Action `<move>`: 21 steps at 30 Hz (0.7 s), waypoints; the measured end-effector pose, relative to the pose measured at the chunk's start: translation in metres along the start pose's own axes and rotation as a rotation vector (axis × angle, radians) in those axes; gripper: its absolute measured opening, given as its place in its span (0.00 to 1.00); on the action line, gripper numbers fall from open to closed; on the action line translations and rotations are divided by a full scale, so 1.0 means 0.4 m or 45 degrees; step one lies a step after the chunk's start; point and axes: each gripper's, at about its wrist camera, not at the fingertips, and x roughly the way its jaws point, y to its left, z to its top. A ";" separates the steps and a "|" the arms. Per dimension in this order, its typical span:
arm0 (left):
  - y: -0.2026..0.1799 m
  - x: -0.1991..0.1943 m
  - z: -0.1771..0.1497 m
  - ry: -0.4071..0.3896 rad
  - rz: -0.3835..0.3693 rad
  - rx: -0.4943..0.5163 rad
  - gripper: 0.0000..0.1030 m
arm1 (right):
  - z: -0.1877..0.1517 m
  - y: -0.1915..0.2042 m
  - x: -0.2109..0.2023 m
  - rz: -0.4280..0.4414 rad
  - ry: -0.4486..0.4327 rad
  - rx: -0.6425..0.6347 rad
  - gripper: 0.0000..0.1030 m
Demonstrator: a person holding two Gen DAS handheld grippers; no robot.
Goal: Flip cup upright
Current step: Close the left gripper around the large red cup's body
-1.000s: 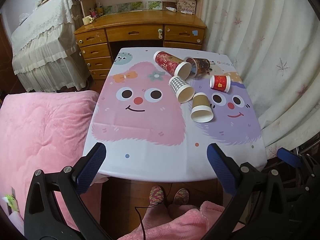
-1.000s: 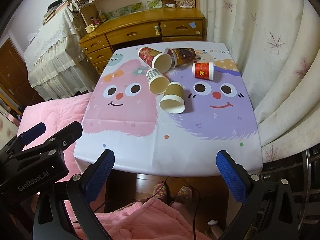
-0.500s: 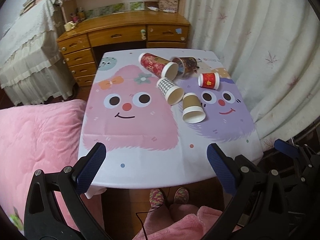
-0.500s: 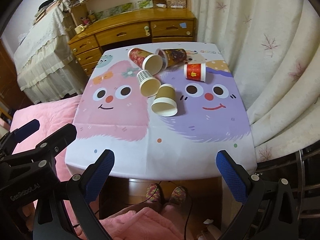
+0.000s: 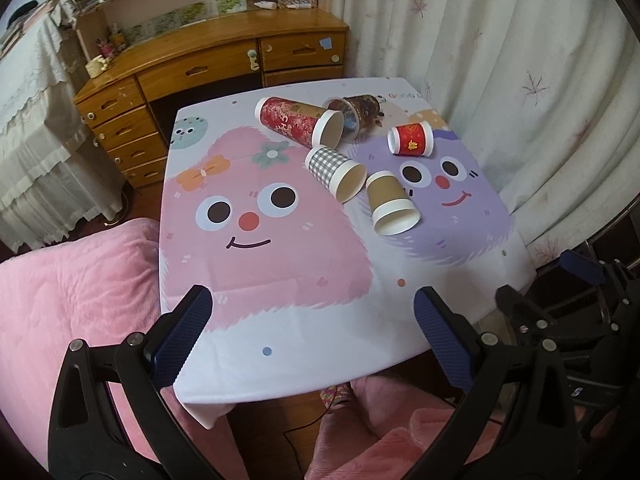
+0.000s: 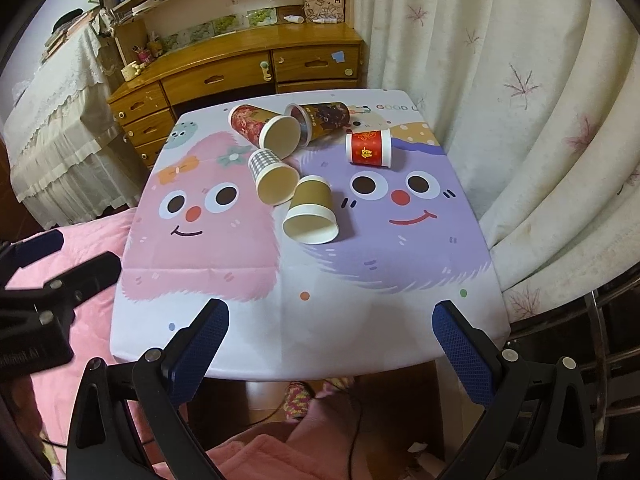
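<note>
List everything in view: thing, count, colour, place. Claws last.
Tall floral cup: 1, red, on its side, far centre of table.
Dark cup: 1, brown-gold, on its side, behind the floral one.
Short red cup: 1, red with white rim, on its side, far right.
Checked cup: 1, grey-white, on its side, centre.
Tan cup: 1, brown, on its side, nearest.
Table: 1, cartoon cloth, pink and purple.
Desk: 1, wooden, behind table.
Curtain: 1, cream, right.
Blanket: 1, pink, left.
Left claw: open, empty.
Right claw: open, empty.
</note>
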 end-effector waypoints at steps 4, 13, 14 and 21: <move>0.044 0.045 0.031 0.050 -0.027 0.022 0.97 | 0.019 -0.002 0.026 -0.005 -0.009 -0.010 1.00; 0.079 0.131 0.135 0.076 0.032 0.240 0.97 | 0.127 0.010 0.078 -0.023 -0.062 -0.115 1.00; 0.075 0.144 0.149 0.082 0.045 0.273 0.97 | 0.145 0.009 0.091 0.001 -0.049 -0.116 1.00; 0.031 0.265 0.247 0.129 0.119 0.598 0.98 | 0.272 0.011 0.217 0.084 0.013 -0.132 1.00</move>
